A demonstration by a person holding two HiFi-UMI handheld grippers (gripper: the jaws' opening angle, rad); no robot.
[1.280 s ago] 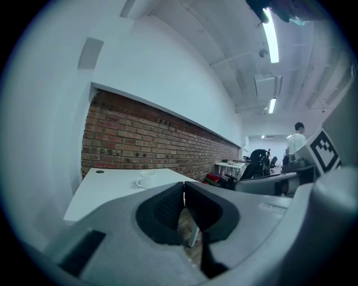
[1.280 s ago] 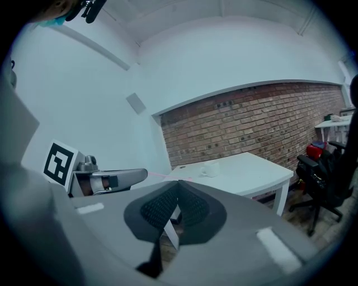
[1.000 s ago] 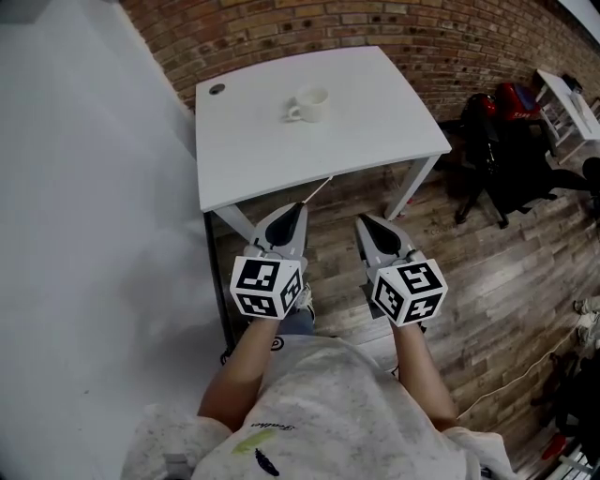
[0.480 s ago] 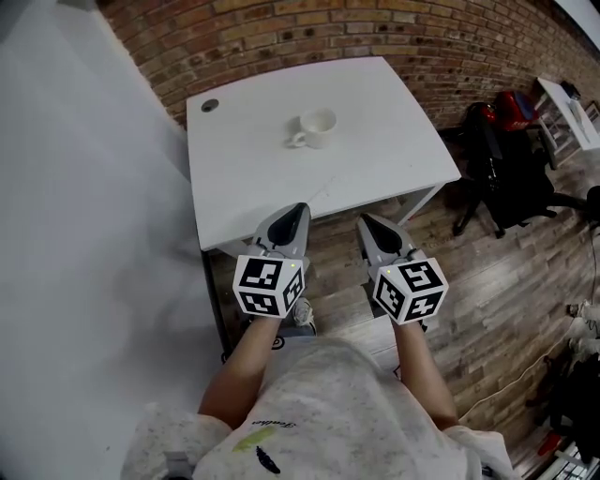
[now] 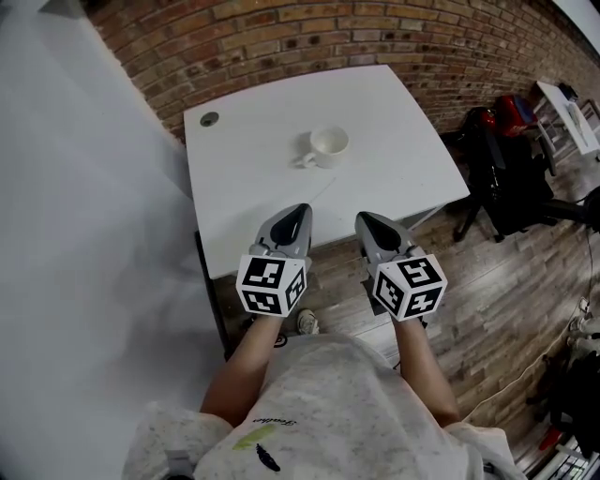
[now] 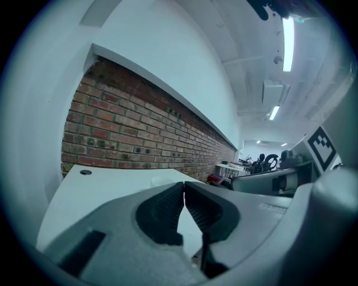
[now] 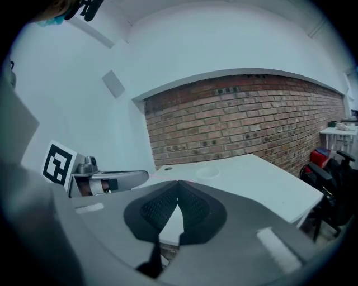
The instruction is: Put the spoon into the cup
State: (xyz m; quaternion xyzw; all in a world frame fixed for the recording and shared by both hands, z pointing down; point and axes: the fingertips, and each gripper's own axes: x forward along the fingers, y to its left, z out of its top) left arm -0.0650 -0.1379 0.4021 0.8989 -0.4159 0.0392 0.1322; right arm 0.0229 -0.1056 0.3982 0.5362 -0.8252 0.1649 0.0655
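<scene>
A white cup [image 5: 330, 144] stands near the middle of the white table [image 5: 246, 187], handle to the left; it shows small in the left gripper view [image 6: 161, 179] and the right gripper view [image 7: 208, 171]. My left gripper [image 5: 298, 212] is over the table's near edge, jaws shut [image 6: 183, 187]. A thin pale spoon [image 5: 322, 191] sticks out of its tip towards the cup. My right gripper [image 5: 365, 221] is beside it, just off the table's edge. It is shut [image 7: 178, 183] with nothing in it.
A round cable hole [image 5: 208, 119] sits at the table's far left corner. A brick wall [image 5: 281, 28] runs behind the table and a white wall [image 5: 84, 234] on the left. A black office chair [image 5: 506, 169] stands on the wooden floor to the right.
The table and cup have slid lower and nearer in the head view. Both grippers now reach the table's near edge. Both stay shut.
</scene>
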